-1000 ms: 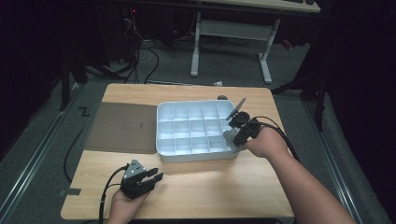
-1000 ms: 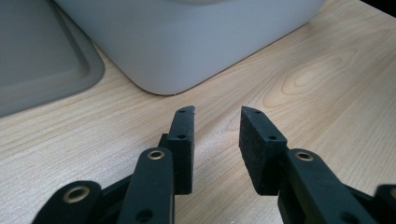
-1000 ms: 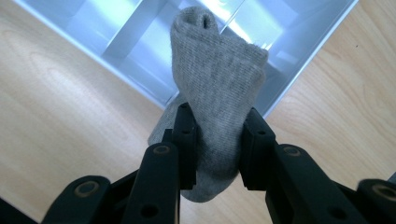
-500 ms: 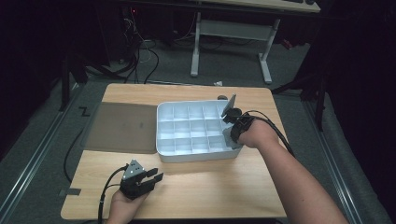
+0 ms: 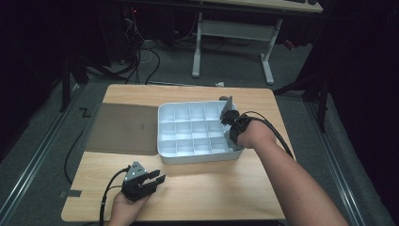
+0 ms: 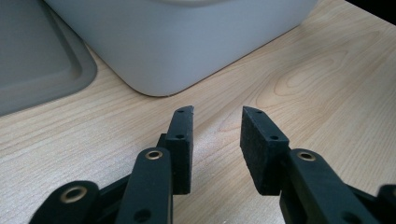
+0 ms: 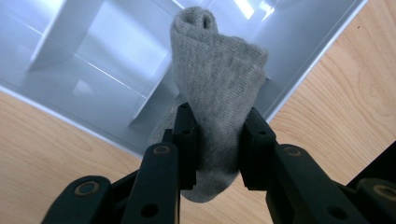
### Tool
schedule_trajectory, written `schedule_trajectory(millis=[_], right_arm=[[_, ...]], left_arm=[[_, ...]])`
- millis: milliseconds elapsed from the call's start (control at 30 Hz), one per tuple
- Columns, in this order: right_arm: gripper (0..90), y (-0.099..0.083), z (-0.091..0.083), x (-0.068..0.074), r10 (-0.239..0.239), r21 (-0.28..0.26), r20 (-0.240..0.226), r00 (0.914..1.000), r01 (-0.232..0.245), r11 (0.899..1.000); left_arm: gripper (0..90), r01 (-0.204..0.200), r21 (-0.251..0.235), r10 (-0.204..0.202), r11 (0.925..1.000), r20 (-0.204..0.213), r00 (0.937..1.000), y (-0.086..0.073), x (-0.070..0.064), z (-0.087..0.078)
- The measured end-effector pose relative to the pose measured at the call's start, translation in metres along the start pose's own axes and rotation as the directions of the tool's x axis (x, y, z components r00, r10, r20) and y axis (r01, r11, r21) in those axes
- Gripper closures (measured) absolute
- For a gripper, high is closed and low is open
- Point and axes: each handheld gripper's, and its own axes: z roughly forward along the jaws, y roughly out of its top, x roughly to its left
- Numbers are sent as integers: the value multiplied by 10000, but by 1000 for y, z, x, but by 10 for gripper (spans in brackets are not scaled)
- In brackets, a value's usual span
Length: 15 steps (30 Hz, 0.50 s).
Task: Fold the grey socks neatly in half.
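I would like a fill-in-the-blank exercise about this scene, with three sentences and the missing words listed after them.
1. The right gripper is shut on a grey ____.
2. The left gripper rests on the wooden table with its jaws ____.
3. The white divided tray has a grey ____ lying flat at its left side.

Missing words: sock; open; lid
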Motion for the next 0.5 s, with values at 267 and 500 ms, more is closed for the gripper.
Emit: schedule_trajectory(millis=[267,500], right_arm=[[724,0,2,-1,24,410,101,9999,-28,9992],[725,8,17,5,-235,628,7,9997,234,9978]], left_arm=[[642,50,-131,-50,9999,5,10000,0,1,-2],[645,130,-194,-131,9997,-23,9999,1,4,-5]])
